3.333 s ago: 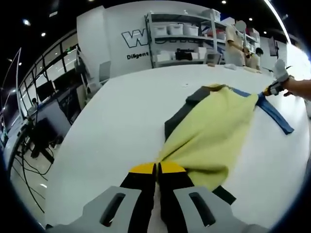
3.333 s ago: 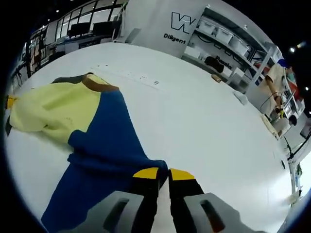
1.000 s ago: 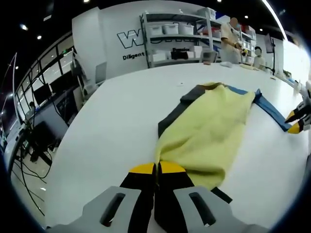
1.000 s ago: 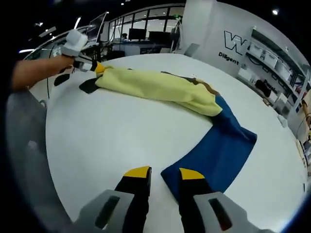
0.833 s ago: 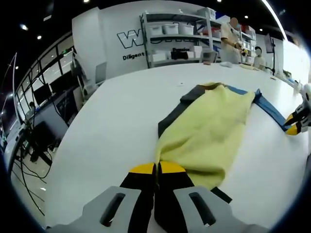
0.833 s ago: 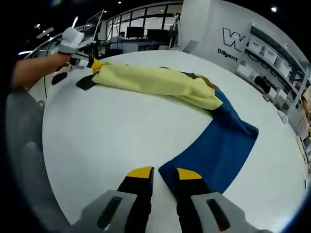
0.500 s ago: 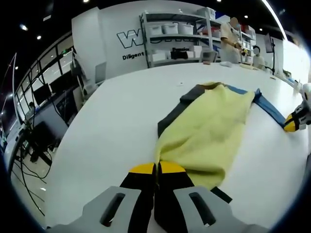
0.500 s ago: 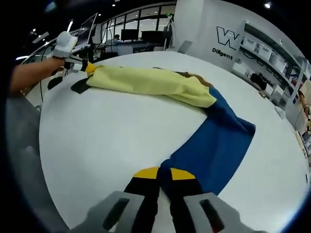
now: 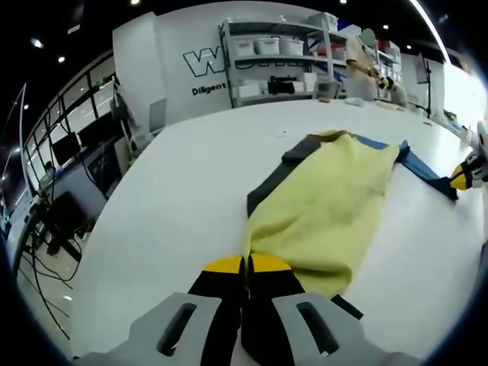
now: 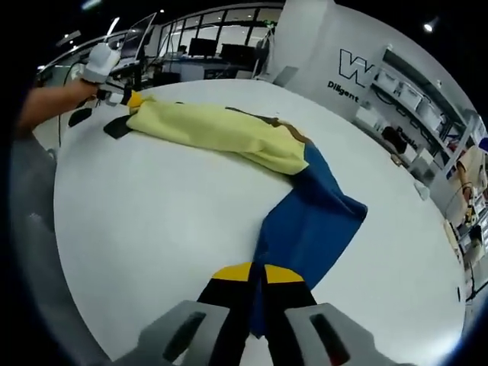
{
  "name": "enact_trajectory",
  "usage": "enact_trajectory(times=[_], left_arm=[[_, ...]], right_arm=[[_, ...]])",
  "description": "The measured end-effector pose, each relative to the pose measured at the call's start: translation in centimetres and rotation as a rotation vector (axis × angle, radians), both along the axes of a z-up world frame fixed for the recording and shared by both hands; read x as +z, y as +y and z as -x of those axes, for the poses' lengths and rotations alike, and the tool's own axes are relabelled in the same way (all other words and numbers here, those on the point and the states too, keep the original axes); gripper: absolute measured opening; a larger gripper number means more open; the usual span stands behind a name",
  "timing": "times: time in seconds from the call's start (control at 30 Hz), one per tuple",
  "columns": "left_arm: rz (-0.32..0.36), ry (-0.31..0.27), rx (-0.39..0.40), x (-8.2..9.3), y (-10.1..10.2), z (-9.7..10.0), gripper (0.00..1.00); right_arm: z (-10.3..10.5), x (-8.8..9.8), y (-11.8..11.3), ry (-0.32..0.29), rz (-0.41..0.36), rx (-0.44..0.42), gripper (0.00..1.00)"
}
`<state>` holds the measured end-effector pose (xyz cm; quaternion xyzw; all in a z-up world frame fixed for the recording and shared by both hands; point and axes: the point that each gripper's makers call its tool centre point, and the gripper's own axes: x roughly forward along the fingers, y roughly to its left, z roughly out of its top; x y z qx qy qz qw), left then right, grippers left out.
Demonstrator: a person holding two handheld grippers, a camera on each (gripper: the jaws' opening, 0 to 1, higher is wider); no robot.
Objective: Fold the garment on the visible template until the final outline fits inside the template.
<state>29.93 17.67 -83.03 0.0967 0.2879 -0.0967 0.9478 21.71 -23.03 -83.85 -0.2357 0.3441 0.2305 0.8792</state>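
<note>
Two grippers hold opposite ends of the garment point(image 10: 252, 152), which lies stretched across the white table point(image 10: 137, 221). Left gripper point(image 9: 245, 264) is clamped on the yellow hem; right gripper point(image 10: 252, 273) is clamped on the blue sleeve point(image 10: 305, 221) end. Judged purpose: tension at both ends keeps the cloth flat for the coming fold. Both jaw pairs sit low, near table level. A dark panel point(image 9: 278, 171), possibly the template, shows beneath the yellow portion.

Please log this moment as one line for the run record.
left hand-held gripper: shut on yellow garment edge | right hand-held gripper: shut on blue sleeve | garment: flat on white table
</note>
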Motion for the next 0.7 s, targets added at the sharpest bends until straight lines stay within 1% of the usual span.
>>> enact_trajectory(times=[0.13,0.23,0.3,0.37,0.4,0.43,0.47,0.57,0.63,0.67,0.7], left_arm=[[0.000,0.001,0.000,-0.1,0.1,-0.1,0.00],[0.000,0.002,-0.002,-0.1,0.0,-0.1,0.00],[-0.001,0.002,-0.003,-0.1,-0.1,-0.1,0.00],[-0.001,0.002,-0.003,-0.1,0.0,-0.1,0.00],[-0.001,0.003,-0.003,-0.1,0.0,-0.1,0.00],[-0.001,0.003,-0.003,-0.1,0.0,-0.1,0.00],[-0.001,0.003,-0.003,-0.1,0.0,-0.1,0.00],[0.000,0.002,-0.004,0.0,-0.1,0.0,0.00],[0.000,0.002,-0.004,0.0,-0.2,0.0,0.00],[0.000,0.002,-0.004,-0.1,-0.2,0.0,0.00],[0.000,0.003,-0.004,-0.1,-0.2,0.0,0.00]], right_arm=[[0.3,0.3,-1.4,0.001,0.036,-0.010,0.00],[0.6,0.1,-2.5,0.017,0.061,-0.013,0.00],[0.8,-0.3,-3.8,0.034,0.101,-0.016,0.00],[0.8,-0.4,-4.3,0.035,0.113,-0.023,0.00],[0.9,-0.6,-5.2,0.042,0.135,-0.033,0.00],[0.9,-0.7,-5.4,0.043,0.139,-0.038,0.00],[0.9,-0.9,-6.2,0.045,0.160,-0.050,0.00],[0.8,-1.4,-7.5,0.056,0.207,-0.064,0.00],[0.7,-1.7,-8.1,0.060,0.222,-0.069,0.00],[0.6,-2.2,-9.5,0.076,0.286,-0.077,0.00],[0.4,-2.4,-9.9,0.074,0.296,-0.079,0.00]])
